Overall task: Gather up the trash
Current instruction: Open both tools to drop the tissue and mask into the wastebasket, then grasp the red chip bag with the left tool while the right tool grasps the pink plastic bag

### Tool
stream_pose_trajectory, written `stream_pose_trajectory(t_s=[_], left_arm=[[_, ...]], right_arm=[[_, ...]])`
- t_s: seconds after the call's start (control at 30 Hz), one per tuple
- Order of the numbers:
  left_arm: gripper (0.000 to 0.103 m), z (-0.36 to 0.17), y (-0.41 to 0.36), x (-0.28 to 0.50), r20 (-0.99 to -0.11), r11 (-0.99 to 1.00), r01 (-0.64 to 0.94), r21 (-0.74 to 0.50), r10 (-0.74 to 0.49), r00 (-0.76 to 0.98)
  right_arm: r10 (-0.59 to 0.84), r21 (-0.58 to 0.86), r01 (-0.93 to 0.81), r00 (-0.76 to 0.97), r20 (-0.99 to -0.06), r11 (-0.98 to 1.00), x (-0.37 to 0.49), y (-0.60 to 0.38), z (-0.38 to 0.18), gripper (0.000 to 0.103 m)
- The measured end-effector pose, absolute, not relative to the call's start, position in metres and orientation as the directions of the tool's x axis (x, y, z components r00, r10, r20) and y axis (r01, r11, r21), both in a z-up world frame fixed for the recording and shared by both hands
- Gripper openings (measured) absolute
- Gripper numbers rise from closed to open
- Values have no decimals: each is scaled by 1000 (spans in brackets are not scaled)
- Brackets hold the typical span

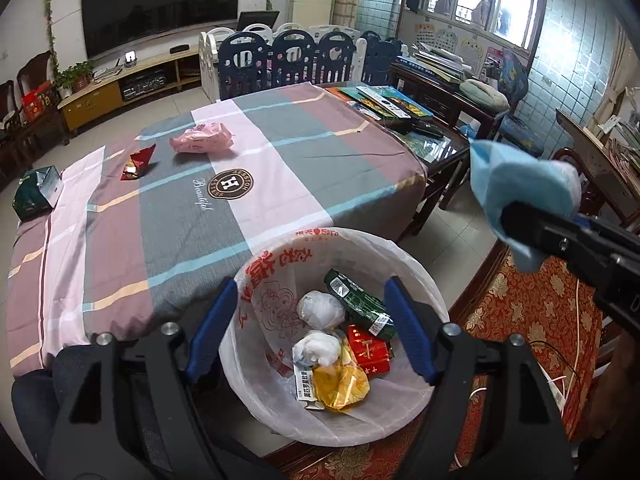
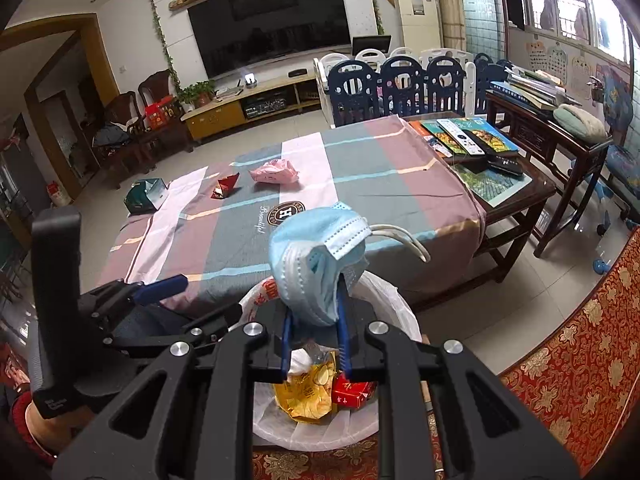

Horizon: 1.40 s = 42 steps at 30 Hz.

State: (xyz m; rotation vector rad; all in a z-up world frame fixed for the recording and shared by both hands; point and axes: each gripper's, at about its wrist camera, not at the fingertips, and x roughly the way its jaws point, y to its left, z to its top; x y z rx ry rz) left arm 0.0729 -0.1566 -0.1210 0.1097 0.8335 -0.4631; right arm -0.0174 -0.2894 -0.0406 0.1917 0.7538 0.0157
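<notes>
right tool (image 2: 314, 312) grips mask (image 2: 316, 256) | above bin (image 1: 400, 256) | left tool (image 1: 310, 320) spread

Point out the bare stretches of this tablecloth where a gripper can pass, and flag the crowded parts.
Bare: the tablecloth from the round logo toward the lined trash bin, and its right side up to the books. Crowded: the far left, with the pink bag, red wrapper and green packet, plus the book end holding remotes.

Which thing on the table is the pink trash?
Look at the striped tablecloth. On its far half, past the round H logo, lies a crumpled pink plastic bag. The red wrapper beside it is darker, flatter and shiny.
</notes>
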Motion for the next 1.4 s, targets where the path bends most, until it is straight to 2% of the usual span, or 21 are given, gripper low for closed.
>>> stream_pose_trajectory(t_s=[0.13, 0.2, 0.3, 0.37, 0.63, 0.83, 1.1, 1.3, 1.4], left_arm=[[79, -118, -151, 75, -732, 906, 414, -88, -341, 590], [79, -117, -148, 75, -728, 913, 398, -83, -329, 601], [79, -115, -140, 78, -720, 929, 362, -77, -303, 625], [80, -114, -131, 82, -714, 942, 326, -81, -283, 641], [81, -121, -87, 106, -725, 972, 194, -134, -229, 650], [83, -139, -42, 146, -737, 987, 96, -132, -162, 656], [85, -166, 36, 274, -775, 988, -31, -154, -101, 624], [91, -181, 36, 381, -798, 995, 2, -98, -80, 597], [92, -194, 22, 425, -818, 995, 52, -80, -96, 567]], right_arm=[[85, 172, 50, 713, -696, 984, -16, -284, -46, 19], [83, 164, 49, 701, -708, 985, -14, -282, -49, 24], [74, 164, 64, 692, -718, 984, -12, -282, -52, 43], [71, 173, 80, 693, -718, 982, -12, -285, -52, 52], [65, 187, 99, 699, -712, 977, -11, -289, -54, 61], [69, 184, 108, 656, -752, 977, 16, -281, -75, 62], [117, 193, 71, 578, -808, 979, 94, -253, -108, 62], [113, 176, 51, 587, -801, 983, 177, -237, -119, 62], [94, 161, 55, 612, -786, 985, 235, -236, -125, 72]])
